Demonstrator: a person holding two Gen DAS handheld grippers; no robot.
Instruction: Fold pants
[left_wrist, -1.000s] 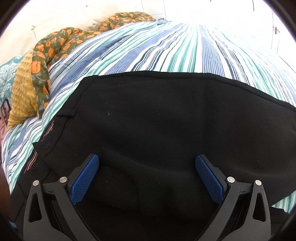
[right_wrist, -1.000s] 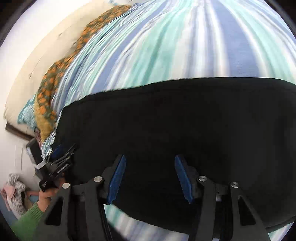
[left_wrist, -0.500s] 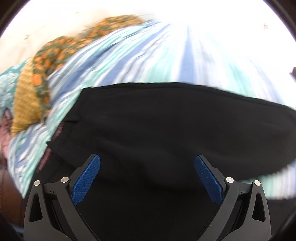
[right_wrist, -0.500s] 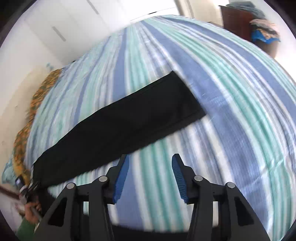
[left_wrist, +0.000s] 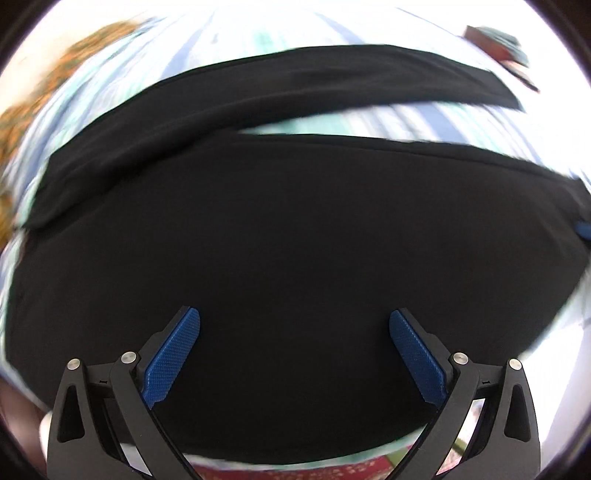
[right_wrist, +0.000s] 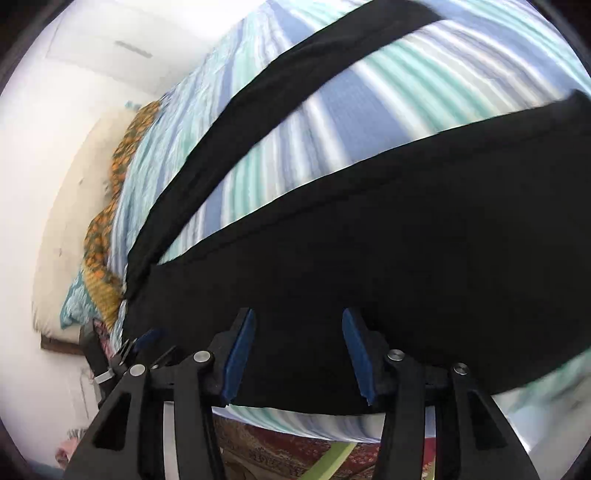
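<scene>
Pants (left_wrist: 295, 229): black, spread flat across the striped bedsheet (right_wrist: 369, 92) of the bed, two legs parted with a wedge of sheet showing between them.

Left hand-held gripper (left_wrist: 294, 354): blue pads (left_wrist: 171, 360) spread wide, poised above the nearer, broader expanse of black fabric; nothing pinched between them. Contact with the cloth cannot be told from this view.

Right hand-held gripper (right_wrist: 298, 354): jaws partly apart and closing, blue pads (right_wrist: 240, 356) positioned over the near edge of the nearer leg; black fabric seen in the gap, pads not pressing on it.

Further out, left wrist view: far leg (left_wrist: 295, 85) running as a long narrow band across the top, ending in a cuff at upper right. Heavy motion blur on the surrounding sheet.

Right wrist view: far leg (right_wrist: 295, 85) angled from lower left up to upper right. Other hand-held gripper partly visible at lower left (right_wrist: 147, 338), beside the waist end. Orange floral cloth (right_wrist: 129, 155) bunched along the far bed edge, next to a pale wall (right_wrist: 55, 129). Patterned red rug (right_wrist: 295, 450) on the floor below the bed edge.
</scene>
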